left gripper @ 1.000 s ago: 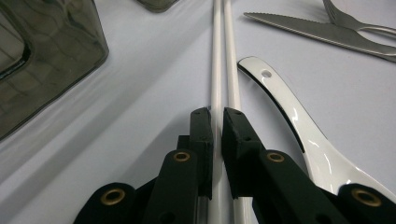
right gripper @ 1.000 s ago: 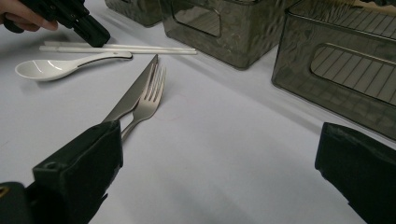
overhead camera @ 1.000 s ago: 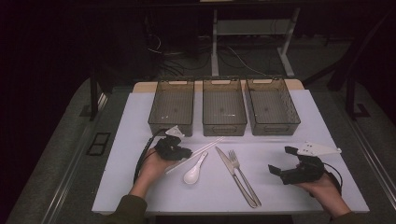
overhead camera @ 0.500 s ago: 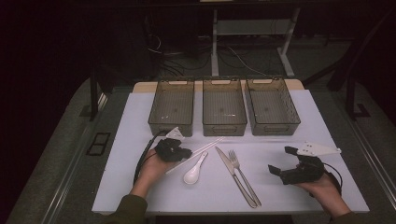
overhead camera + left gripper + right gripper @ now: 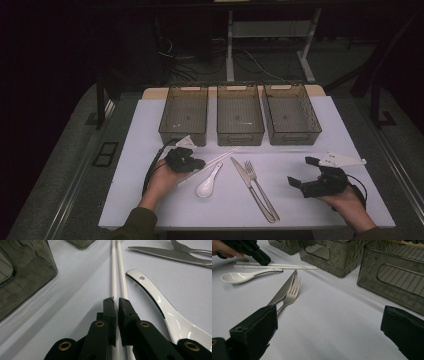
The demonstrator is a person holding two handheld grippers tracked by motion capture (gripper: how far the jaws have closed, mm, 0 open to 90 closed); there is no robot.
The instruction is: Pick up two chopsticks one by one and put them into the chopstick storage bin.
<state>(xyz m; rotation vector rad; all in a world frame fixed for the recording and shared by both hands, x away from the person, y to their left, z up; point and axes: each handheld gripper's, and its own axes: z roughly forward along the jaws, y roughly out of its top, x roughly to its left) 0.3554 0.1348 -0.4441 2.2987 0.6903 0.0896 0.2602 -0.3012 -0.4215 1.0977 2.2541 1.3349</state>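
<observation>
The left tool [image 5: 117, 301] has its jaws pressed together on the white chopsticks [image 5: 117, 267], which lie flat on the counter [image 5: 150, 200] just in front of the leftmost bin [image 5: 184, 114]. One stick sits between the pads; the other runs along the outside of a jaw, so a lift would probably bring up a single stick and leave or flick the second away. Just right of the chopsticks rests the white spoon [image 5: 207, 184], close enough that a swinging stick end could knock it. Further right of the chopsticks lie the knife [image 5: 250, 187] and fork [image 5: 260, 187]. Farthest right, the right tool [image 5: 304, 172] hovers with jaws spread wide, gripping nothing.
</observation>
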